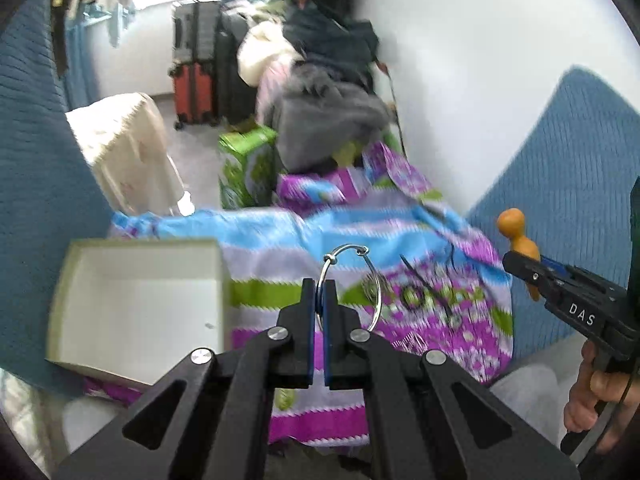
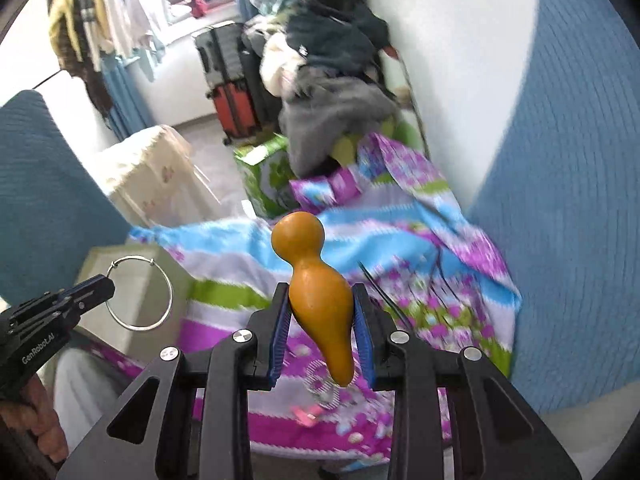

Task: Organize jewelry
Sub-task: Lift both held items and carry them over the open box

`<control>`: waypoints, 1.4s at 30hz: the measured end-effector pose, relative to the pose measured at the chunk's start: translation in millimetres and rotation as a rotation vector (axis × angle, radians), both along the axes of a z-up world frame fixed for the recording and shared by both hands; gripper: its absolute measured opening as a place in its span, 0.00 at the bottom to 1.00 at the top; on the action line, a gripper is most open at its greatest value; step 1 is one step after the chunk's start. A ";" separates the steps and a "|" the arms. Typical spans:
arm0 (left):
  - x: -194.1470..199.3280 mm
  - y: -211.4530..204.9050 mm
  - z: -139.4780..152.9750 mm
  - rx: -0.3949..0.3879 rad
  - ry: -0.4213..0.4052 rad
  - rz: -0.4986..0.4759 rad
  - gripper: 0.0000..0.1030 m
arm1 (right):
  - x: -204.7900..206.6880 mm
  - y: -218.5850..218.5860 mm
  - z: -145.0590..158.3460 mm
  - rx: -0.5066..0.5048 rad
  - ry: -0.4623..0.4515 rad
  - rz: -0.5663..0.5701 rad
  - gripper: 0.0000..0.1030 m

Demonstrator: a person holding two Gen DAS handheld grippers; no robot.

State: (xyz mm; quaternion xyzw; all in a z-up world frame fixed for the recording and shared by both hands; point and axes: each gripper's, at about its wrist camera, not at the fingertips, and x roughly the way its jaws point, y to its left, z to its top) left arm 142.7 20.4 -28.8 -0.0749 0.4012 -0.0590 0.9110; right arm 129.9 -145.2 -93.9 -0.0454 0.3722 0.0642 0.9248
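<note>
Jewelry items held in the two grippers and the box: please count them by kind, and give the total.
Silver hoop, in the left gripper: 1
Orange gourd, in the right gripper: 1
Open box: 1
Total: 3

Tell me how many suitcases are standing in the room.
3 at least: a grey suitcase and a black suitcase by the window, and a red suitcase lower; clothes may hide more.

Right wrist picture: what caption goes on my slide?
Right tool grips an orange gourd; left tool holds a silver ring.
</note>
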 end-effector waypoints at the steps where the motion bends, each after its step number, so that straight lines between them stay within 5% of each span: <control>1: -0.6 9.8 8.3 -0.003 -0.016 0.018 0.01 | 1.4 10.1 7.2 0.001 -0.012 0.016 0.26; 8: -7.4 70.9 41.7 -0.001 -0.090 0.129 0.01 | 11.0 84.5 38.8 -0.006 -0.072 0.144 0.26; 14: -10.5 121.4 32.6 -0.011 -0.082 0.205 0.01 | 19.6 150.3 39.1 0.000 -0.083 0.246 0.26; 28: -0.1 190.6 -49.9 -0.038 0.082 0.310 0.02 | 48.5 234.8 -68.9 -0.047 0.132 0.396 0.27; 42: 13.4 211.3 -106.4 -0.058 0.170 0.328 0.02 | 61.1 252.2 -137.1 -0.099 0.233 0.400 0.27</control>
